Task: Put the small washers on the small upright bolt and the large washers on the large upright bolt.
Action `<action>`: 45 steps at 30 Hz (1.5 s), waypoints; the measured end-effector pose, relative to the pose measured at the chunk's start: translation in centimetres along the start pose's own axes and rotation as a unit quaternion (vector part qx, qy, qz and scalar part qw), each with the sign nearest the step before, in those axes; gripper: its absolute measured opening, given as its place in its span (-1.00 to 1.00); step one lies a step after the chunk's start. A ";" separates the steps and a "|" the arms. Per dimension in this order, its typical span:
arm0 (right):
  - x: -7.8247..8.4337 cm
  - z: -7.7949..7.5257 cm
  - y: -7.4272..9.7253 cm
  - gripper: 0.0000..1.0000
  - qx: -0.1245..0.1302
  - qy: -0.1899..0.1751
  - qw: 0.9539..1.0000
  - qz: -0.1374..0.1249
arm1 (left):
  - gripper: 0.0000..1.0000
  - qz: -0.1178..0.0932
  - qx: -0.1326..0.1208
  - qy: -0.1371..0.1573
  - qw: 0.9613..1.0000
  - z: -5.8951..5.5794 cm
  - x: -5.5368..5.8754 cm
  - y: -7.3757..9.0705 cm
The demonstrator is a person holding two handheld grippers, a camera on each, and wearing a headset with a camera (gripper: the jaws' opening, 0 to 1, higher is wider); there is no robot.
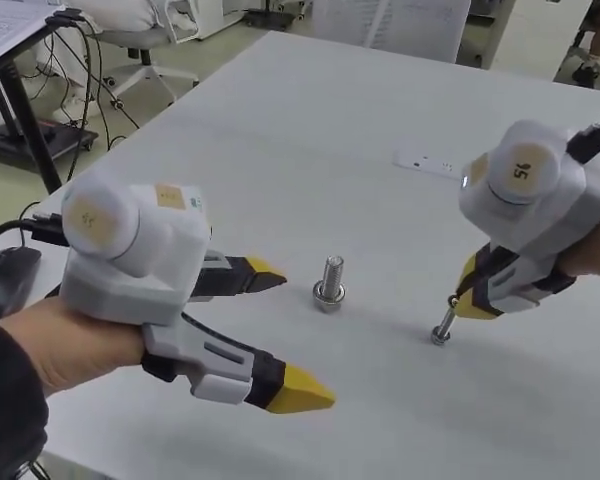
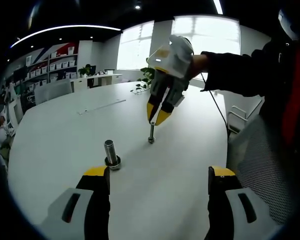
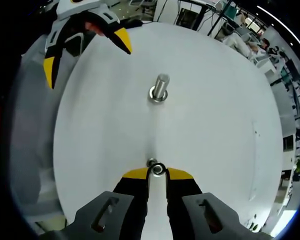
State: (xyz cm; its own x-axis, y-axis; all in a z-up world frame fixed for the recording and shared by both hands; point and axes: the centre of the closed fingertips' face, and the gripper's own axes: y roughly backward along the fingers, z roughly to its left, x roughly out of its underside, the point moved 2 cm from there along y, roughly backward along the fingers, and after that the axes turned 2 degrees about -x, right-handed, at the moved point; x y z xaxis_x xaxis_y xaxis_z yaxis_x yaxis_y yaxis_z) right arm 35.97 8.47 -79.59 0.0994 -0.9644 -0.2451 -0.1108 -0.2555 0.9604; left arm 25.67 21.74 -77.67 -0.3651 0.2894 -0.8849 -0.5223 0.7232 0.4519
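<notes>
The large upright bolt [image 1: 331, 274] stands mid-table with large washers [image 1: 328, 296] stacked at its base; the same bolt [image 2: 109, 150] [image 3: 160, 86] is ahead of both grippers. To its right the thin small bolt [image 1: 443, 326] [image 2: 151, 133] stands upright. My right gripper [image 1: 468, 297] [image 3: 157, 172] hovers at that bolt's top, jaws shut on a small washer [image 3: 158, 169]. My left gripper [image 1: 285, 330] [image 2: 159, 174] is open and holds nothing, left of the large bolt and near the table's front edge.
A small white device [image 1: 427, 161] lies on the white table [image 1: 280, 140] behind the small bolt. A desk leg with cables [image 1: 25, 110] and an office chair [image 1: 145, 45] stand off the table's left edge.
</notes>
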 end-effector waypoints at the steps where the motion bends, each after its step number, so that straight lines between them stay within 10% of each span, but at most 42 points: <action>1: 0.1 0.0 -0.1 -0.73 -0.001 0.001 1.000 0.002 | 0.60 0.000 0.000 0.000 1.000 0.0 0.0 0.0; 45: 1.5 0.2 -4.2 -0.72 -0.041 -0.015 0.999 0.003 | 0.60 0.019 0.001 0.012 1.000 0.2 0.8 -0.4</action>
State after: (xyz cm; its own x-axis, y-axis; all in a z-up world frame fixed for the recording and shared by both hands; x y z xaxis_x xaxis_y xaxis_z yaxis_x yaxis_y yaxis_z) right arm 36.35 8.06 -84.06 0.0693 -0.9680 -0.2411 -0.0295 -0.2435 0.9694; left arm 25.78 21.78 -78.59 -0.4027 0.3013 -0.8643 -0.5064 0.7133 0.4846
